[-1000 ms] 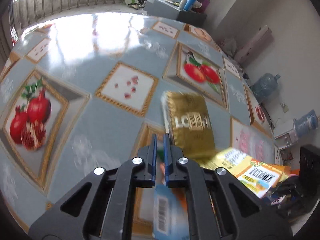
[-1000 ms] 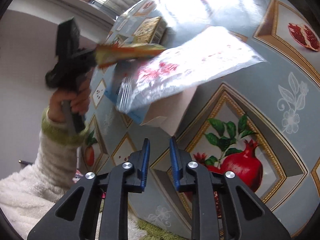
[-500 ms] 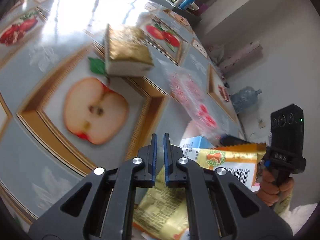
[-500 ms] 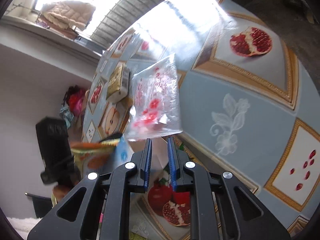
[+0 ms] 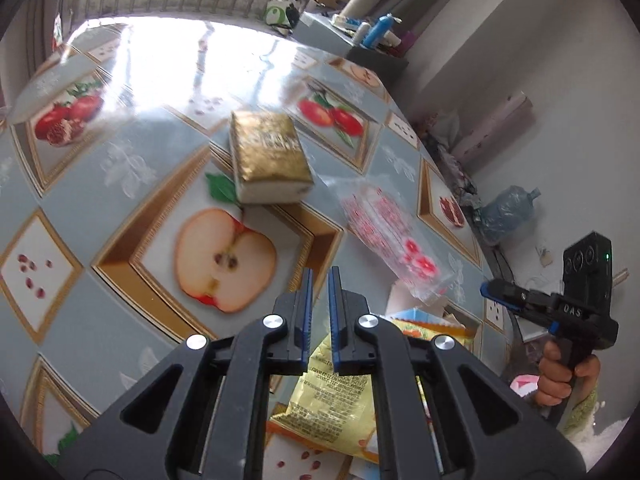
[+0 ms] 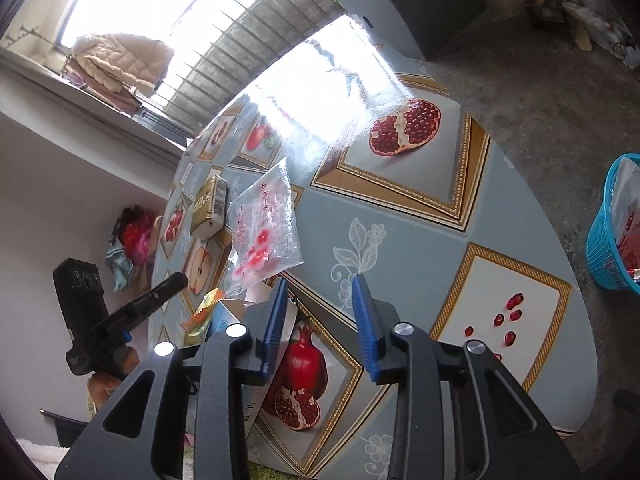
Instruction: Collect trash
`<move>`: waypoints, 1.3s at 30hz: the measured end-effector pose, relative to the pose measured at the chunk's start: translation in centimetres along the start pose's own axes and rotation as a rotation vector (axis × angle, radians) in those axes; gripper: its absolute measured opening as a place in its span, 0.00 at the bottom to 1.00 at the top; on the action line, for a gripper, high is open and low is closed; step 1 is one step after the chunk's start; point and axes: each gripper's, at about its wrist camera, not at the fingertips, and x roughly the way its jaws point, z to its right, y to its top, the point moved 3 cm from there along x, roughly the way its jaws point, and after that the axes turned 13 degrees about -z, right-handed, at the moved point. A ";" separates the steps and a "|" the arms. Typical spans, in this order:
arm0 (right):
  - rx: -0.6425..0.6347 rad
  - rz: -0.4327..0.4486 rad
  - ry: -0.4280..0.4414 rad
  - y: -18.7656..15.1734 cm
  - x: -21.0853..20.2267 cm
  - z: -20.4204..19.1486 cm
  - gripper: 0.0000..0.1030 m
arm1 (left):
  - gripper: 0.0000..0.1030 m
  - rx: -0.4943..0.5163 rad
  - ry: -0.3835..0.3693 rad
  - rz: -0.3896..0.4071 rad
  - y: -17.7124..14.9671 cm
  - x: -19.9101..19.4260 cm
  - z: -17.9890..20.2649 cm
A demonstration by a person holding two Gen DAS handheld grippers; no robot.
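Left wrist view. My left gripper [image 5: 319, 280]: jaws pressed together, a thin slit between the blue pads, nothing visibly pinched at the tips; a yellow printed snack wrapper [image 5: 332, 396] lies under the jaw bases, and I cannot tell whether it is caught there. Gold foil-faced rectangular box [image 5: 270, 158]: flat on the tabletop [image 5: 132, 160], toward the middle, beside the printed apple. Clear plastic bag with red-pink flower print [image 5: 394, 240]: blurred, nearer the right-hand edge, apparently loose. Small heap of orange, blue and white packaging [image 5: 420, 320] at the near edge. My right gripper [image 5: 490, 290] is off the right-hand edge, in a hand [image 5: 560, 376].

Right wrist view. Right gripper [image 6: 320, 312]: jaws opening, nothing between them. The clear bag sits just beyond the tips, over the heap. Blue plastic mesh basket [image 6: 600, 248], lined and part filled: on the floor off the tabletop's far right edge.

Judgement. The step in hand looks like a release or re-grip of the clear bag. I would open fully, then close on a flat, doubled edge, since film slips. The tabletop's centre and right half are bare, giving room to carry toward the basket; the near-edge heap is crowded, with both grippers close.
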 end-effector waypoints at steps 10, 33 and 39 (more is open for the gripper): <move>-0.001 0.009 -0.019 0.1 0.1 -0.2 0.43 | 0.06 0.006 0.026 0.031 -0.1 -1.5 0.2; -0.019 -0.007 -0.105 -0.4 0.6 0.7 0.61 | 0.44 0.098 0.091 0.045 -2.0 -3.0 3.5; -0.012 -0.004 -0.097 -0.4 0.4 0.9 0.60 | 0.45 0.150 0.054 0.034 -2.9 -3.1 5.1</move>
